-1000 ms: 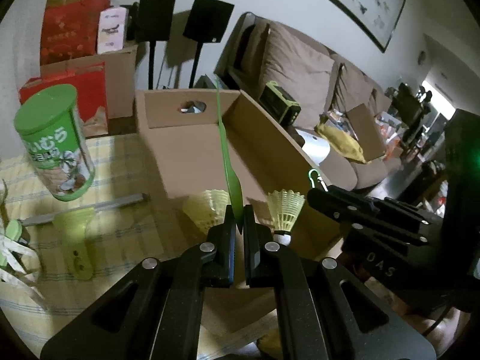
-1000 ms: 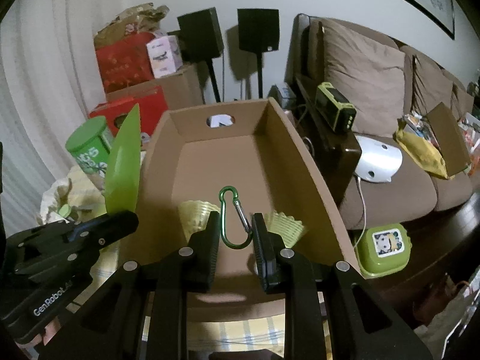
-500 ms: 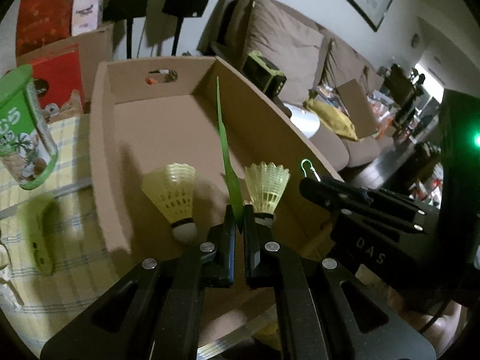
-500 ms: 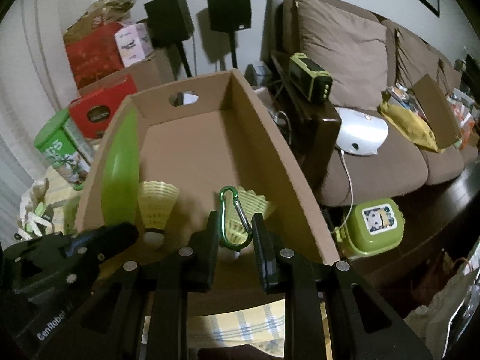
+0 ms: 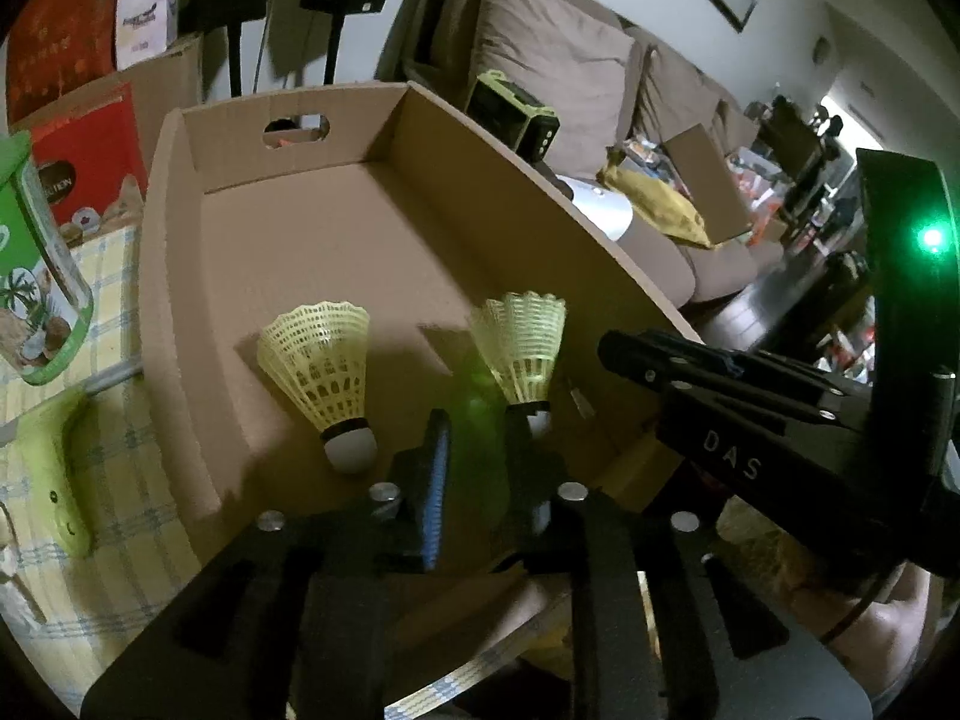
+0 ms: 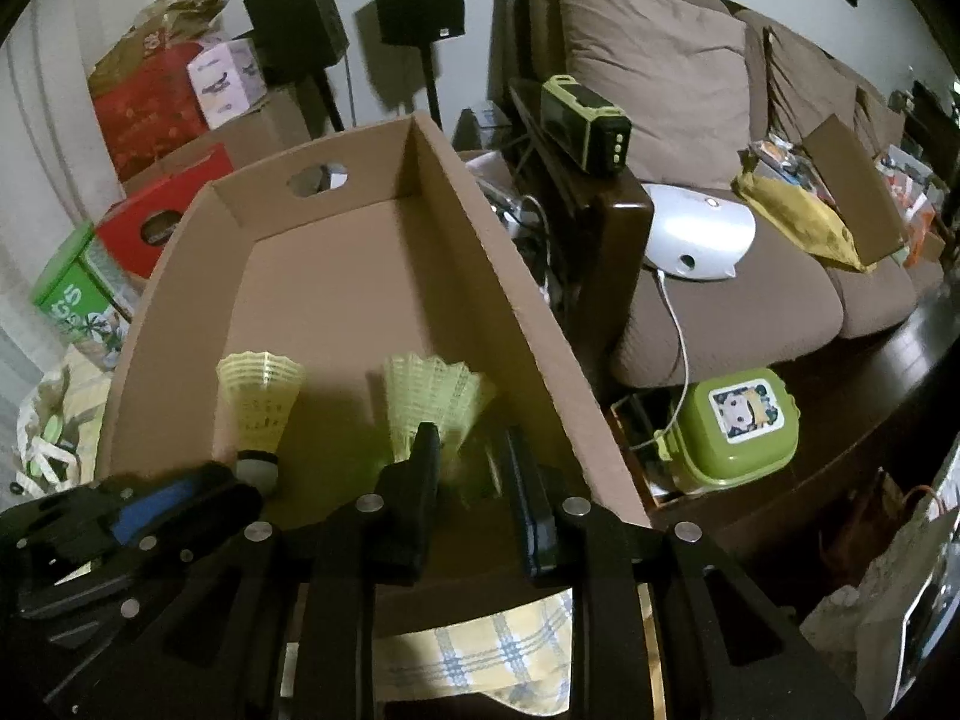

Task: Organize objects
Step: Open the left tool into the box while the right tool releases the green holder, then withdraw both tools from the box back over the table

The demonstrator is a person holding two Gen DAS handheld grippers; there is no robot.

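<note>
Now both jaws gape over the cardboard box (image 5: 157, 276) holding two shuttlecocks (image 5: 321, 360).

box (image 5: 288, 276) brown | shuttlecocks (image 5: 321, 360) pale yellow | tablecloth (image 6: 480, 654) yellow-blue plaid | canister (image 5: 30, 276) green

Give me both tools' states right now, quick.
Left tool: open, holding nothing; a blurred green streak shows between its jaws over the cardboard box.
Right tool: open, nothing gripped, also over the box.
</note>
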